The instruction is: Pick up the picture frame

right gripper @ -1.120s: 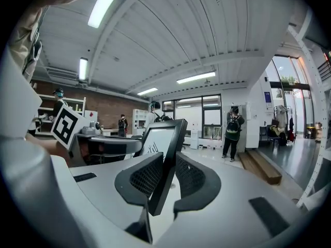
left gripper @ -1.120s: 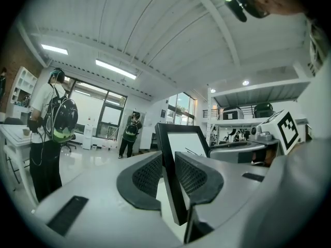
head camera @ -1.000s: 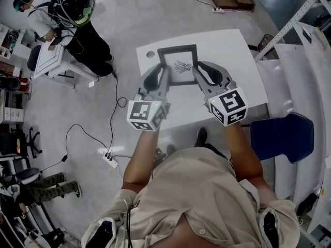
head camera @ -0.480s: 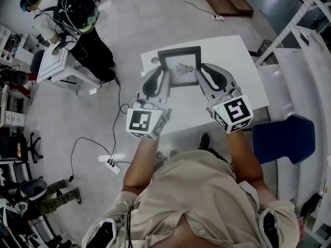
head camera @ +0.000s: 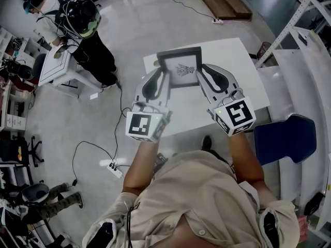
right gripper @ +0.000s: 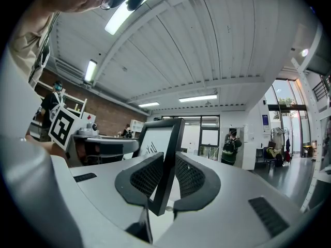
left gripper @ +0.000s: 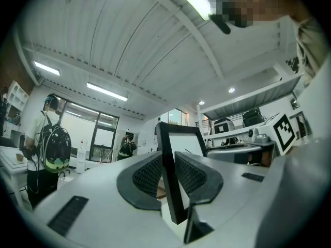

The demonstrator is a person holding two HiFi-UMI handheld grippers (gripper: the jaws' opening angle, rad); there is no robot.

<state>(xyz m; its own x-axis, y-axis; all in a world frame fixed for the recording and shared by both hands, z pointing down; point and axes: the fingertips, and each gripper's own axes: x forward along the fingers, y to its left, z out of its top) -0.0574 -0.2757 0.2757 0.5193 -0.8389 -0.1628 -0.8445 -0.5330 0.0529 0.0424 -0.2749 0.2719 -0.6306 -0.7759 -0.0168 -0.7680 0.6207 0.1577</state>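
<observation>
A black picture frame (head camera: 178, 52) with a white picture and a small dark drawing hangs above the white table (head camera: 232, 56), held from both sides. My left gripper (head camera: 165, 75) is shut on the frame's left edge, and my right gripper (head camera: 198, 74) is shut on its right edge. In the left gripper view the black edge (left gripper: 169, 159) runs upright between the ribbed pads (left gripper: 150, 175) of my left gripper (left gripper: 169, 177). The right gripper view shows the same: the frame's edge (right gripper: 169, 154) is pinched in my right gripper (right gripper: 166, 179).
A person with a helmet and backpack (head camera: 85, 22) stands at a small white table (head camera: 54, 66) at the far left. A blue chair (head camera: 282, 138) and metal shelving (head camera: 305, 14) are to the right. Cables and a power strip (head camera: 115, 170) lie on the floor.
Both grippers have risen together with the picture frame, which has come up off the table. The grip on both edges is unchanged.
</observation>
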